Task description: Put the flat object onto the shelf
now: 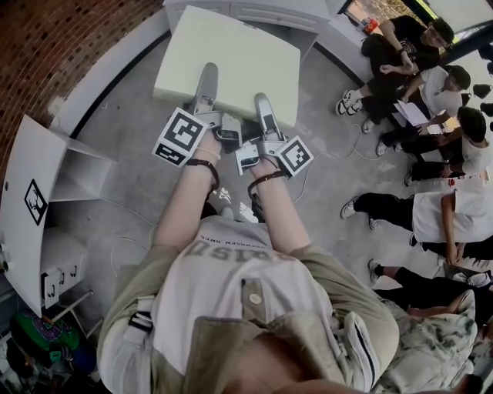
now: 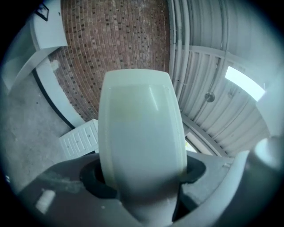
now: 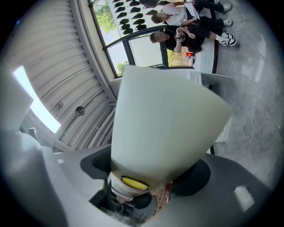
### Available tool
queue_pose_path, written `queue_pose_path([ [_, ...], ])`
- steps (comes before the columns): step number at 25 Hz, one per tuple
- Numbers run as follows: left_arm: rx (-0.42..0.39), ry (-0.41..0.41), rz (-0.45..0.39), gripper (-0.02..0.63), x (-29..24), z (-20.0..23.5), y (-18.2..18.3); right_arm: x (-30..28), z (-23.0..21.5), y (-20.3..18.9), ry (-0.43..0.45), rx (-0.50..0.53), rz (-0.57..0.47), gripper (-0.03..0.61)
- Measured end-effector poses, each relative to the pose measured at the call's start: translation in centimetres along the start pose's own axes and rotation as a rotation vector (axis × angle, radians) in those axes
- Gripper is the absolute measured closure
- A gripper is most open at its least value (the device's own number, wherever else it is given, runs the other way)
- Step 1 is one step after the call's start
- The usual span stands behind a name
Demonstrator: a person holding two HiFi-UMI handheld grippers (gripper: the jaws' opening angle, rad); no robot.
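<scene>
The flat object is a large white board (image 1: 231, 61), held out in front of me above the grey floor. My left gripper (image 1: 206, 86) clamps its near edge on the left, and my right gripper (image 1: 264, 108) clamps the same edge a little to the right. In the left gripper view the board (image 2: 140, 128) fills the space between the jaws, and it does the same in the right gripper view (image 3: 164, 128). The white shelf unit (image 1: 31, 200) stands open at the left edge of the head view, away from both grippers.
A curved brick wall (image 1: 54, 46) runs behind the shelf. A white drawer cabinet (image 1: 262, 11) stands beyond the board, and a small drawer unit (image 1: 58, 269) sits at lower left. Several people (image 1: 431, 115) sit along the right. A cable (image 1: 323, 165) lies on the floor.
</scene>
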State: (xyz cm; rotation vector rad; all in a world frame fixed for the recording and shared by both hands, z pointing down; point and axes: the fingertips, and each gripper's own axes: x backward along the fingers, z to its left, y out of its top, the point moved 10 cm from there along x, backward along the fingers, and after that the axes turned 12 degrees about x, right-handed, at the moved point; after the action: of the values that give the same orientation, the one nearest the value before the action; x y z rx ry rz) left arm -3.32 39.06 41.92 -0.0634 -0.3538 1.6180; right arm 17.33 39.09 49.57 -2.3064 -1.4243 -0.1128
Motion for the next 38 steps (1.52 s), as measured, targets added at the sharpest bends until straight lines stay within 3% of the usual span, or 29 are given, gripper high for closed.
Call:
queue_pose_path([
  [4, -0.061, -0.023, 0.133, 0.229, -0.3, 1.3, -0.1, -0.5, -0.8, 1.0, 0.009, 0.043, -0.014, 0.204],
  [8, -0.047, -0.028, 0.215, 0.215, -0.9, 2.9, -0.2, -1.3, -1.4, 1.6, 0.004, 0.082, -0.035, 0.212],
  [20, 0.02, -0.077, 0.247, 0.213, -6.5, 5.6, 2.9, -7.5, -2.2, 1.3, 0.005, 0.163, -0.063, 0.221],
  [38, 0.026, -0.188, 0.327, 0.215, -26.8, 6.5, 10.8, -27.4, -4.0, 5.2, 0.037, 0.269, -0.101, 0.219],
])
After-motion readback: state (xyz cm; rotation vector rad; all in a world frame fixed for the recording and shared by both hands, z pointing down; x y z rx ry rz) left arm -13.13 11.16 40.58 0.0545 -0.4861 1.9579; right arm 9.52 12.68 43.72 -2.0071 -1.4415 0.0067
